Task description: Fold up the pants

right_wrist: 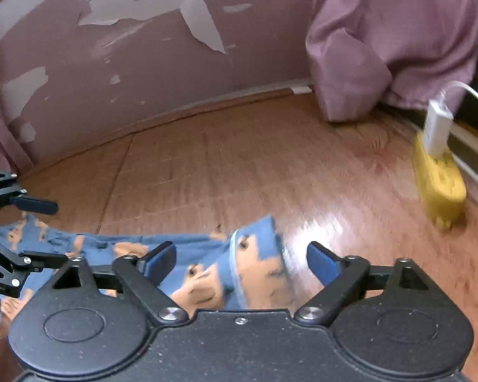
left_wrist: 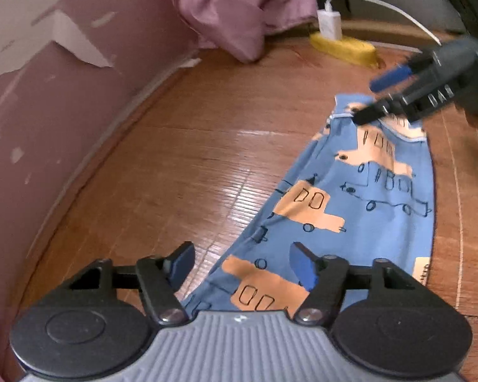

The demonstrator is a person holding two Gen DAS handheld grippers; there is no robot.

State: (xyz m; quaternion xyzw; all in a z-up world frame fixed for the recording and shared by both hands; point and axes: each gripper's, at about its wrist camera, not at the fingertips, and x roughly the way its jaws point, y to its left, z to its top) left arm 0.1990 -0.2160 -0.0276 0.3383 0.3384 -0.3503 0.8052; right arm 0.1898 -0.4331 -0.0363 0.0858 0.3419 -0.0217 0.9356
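lying stretched on the wooden floor (left_wrist: 181, 146), the pants (left_wrist: 360, 197) run with their long axis away from the left gripper (left_wrist: 242, 264) and toward the right gripper (left_wrist: 376, 100). in the left wrist view the near end of the blue cloth with orange trucks passes below and between the left gripper's fingers, which stand wide apart and hold nothing; one blue pad is over bare floor just left of the cloth edge, the other pad is over the cloth. from this gripper the pants go forward and a little to the right. at their far end is a white-trimmed hem, and there the right gripper comes in from the right, with its tips at or just above that end. this part is blurred, so i cannot tell if it touches.

in the right wrist view the right gripper (right_wrist: 242, 264) is also spread open and empty, and the hem end of the pants (right_wrist: 258, 254) lies directly between and below its fingers. the rest of the cloth runs to the left of it, toward the left gripper (right_wrist: 52, 232), which is open over the other end.

so each gripper is near one end of the long axis. i judge that the coming move is to close on both ends and bring one end over to the other. the yellow power strip (right_wrist: 439, 187) is well apart, to the right of the right gripper.
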